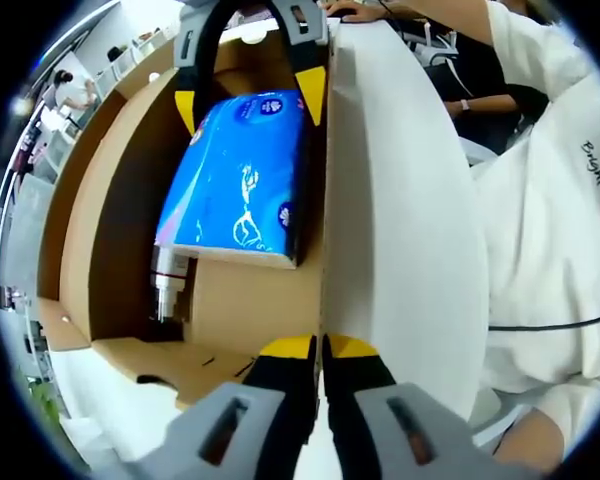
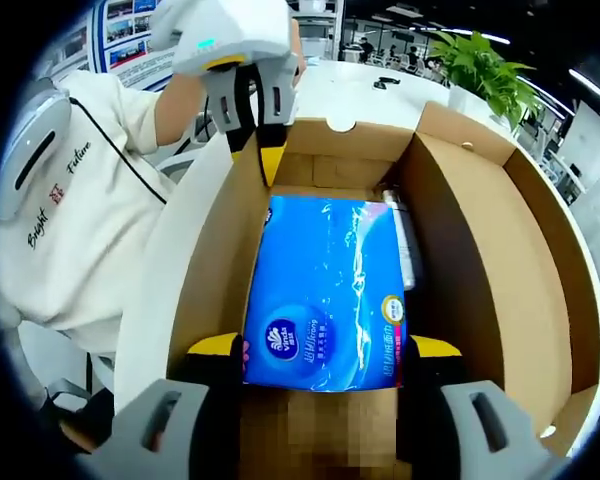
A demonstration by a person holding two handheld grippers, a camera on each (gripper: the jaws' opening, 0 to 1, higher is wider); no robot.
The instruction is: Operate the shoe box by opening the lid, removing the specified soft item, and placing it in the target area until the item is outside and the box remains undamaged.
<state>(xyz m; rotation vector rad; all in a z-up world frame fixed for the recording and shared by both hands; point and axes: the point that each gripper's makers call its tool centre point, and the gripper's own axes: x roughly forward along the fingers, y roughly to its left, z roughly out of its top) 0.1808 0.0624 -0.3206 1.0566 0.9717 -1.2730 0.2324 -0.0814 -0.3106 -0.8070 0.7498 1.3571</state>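
In the right gripper view, the right gripper [image 2: 325,352] is closest. Its two yellow-tipped jaws sit one on each side of the near end of a blue tissue pack [image 2: 330,295], pressing on it, so it is gripping the pack. The pack is soft, with white writing and a round badge on it. It is still inside the shoe box [image 2: 480,270], with brown cardboard walls on both sides. Beside the pack, along its right edge, lies a grey thing that is mostly hidden. Farther on, the left gripper [image 2: 263,155] comes down from the top and pinches the top edge of the box's left wall, the white lid flap [image 2: 175,290]. A person in a white shirt [image 2: 80,230] stands to the left. Far back there is a white table [image 2: 380,95] and a green plant [image 2: 485,65].

In the left gripper view, the left gripper [image 1: 322,352] is at the bottom. Its jaws are squeezed together on the thin edge of the white lid flap [image 1: 390,230], holding it. Past them is the open box [image 1: 110,230], with the blue tissue pack [image 1: 242,175] in it. At the far end of the pack, the right gripper [image 1: 248,100] holds it between its yellow tips. Below the pack a small silver thing [image 1: 168,285] sticks out. The white shirt [image 1: 550,220] is on the right.
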